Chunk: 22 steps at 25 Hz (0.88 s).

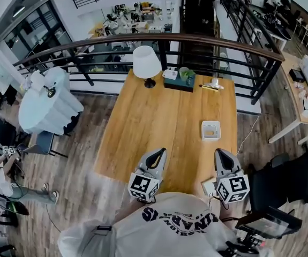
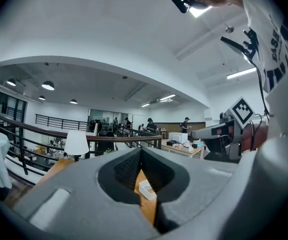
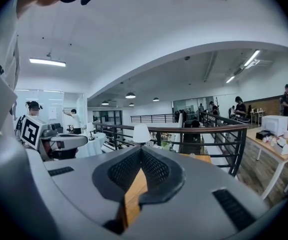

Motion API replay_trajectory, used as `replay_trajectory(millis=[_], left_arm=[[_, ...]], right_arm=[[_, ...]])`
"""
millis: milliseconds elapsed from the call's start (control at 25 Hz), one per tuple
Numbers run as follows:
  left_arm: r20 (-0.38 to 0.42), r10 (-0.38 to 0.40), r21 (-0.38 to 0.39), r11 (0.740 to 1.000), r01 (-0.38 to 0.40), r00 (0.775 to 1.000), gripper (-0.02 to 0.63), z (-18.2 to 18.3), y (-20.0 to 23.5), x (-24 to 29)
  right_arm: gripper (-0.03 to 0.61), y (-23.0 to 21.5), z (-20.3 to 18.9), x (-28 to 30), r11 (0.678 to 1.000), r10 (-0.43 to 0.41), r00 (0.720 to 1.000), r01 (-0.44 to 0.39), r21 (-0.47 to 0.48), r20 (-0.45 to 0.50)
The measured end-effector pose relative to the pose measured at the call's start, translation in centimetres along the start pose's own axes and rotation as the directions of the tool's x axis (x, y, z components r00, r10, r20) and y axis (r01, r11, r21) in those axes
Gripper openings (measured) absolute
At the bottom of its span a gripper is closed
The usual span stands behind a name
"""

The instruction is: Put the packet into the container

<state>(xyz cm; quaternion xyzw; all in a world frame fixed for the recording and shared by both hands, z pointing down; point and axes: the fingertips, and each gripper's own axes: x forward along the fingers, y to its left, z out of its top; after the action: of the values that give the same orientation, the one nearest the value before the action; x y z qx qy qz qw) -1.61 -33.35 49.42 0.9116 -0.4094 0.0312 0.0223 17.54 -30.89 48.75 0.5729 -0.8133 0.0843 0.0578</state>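
Observation:
A small white square container (image 1: 204,130) sits on the right half of the wooden table (image 1: 159,116), with something tan lying inside it (image 1: 211,133). Through the left gripper's jaw gap the container (image 2: 147,189) also shows. Both grippers hover over the table's near edge, well short of the container. My left gripper (image 1: 160,151) (image 2: 140,151) is shut with nothing between its jaws. To its right, the right gripper (image 1: 219,152) (image 3: 141,151) is shut and empty too. A flat white thing (image 1: 208,187) lies at the near edge by the right gripper; I cannot tell what it is.
A white table lamp (image 1: 146,65) stands at the table's far edge, beside a dark green tray (image 1: 178,81) of small items and a cup on a saucer (image 1: 214,83). A curved railing (image 1: 196,39) runs behind the table. A round white-clothed table (image 1: 49,100) stands at the left.

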Motion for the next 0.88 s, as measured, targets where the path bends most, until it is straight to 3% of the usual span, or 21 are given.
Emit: replay_trajectory(millis=[200,320,520,680,880], left_arm=[[0.022,-0.045,-0.003,0.999,0.045,0.999,0.005,0.6,-1.0,0.3],[0.039,-0.057,-0.003,0.998,0.057,0.998,0.005,0.9,-1.3,0.5],[0.037,-0.066,-0.015,0.998,0.066,0.997,0.005,0.5,-1.4,0.5],[0.027,-0.048,-0.021,0.999,0.048,0.998,0.005,-0.1,-0.7,0.2],[0.028,-0.027,-0.024,0.999,0.027,0.999,0.005,-0.4,0.0,-0.4]], right_arm=[[0.009,-1.0,-1.3,-1.4,0.995,-0.084,0.992,0.078,-0.069,-0.089],[0.012,-2.5,-4.1,-1.5,0.985,-0.136,0.968,0.11,-0.13,-0.212],[0.162,-4.4,-10.2,-1.6,0.987,-0.143,0.894,0.095,-0.133,-0.425],[0.267,-4.9,-16.4,-1.6,0.993,-0.1,0.79,0.04,-0.113,-0.604],[0.363,-4.6,-25.0,-3.0,0.992,-0.057,0.588,-0.058,-0.112,-0.807]])
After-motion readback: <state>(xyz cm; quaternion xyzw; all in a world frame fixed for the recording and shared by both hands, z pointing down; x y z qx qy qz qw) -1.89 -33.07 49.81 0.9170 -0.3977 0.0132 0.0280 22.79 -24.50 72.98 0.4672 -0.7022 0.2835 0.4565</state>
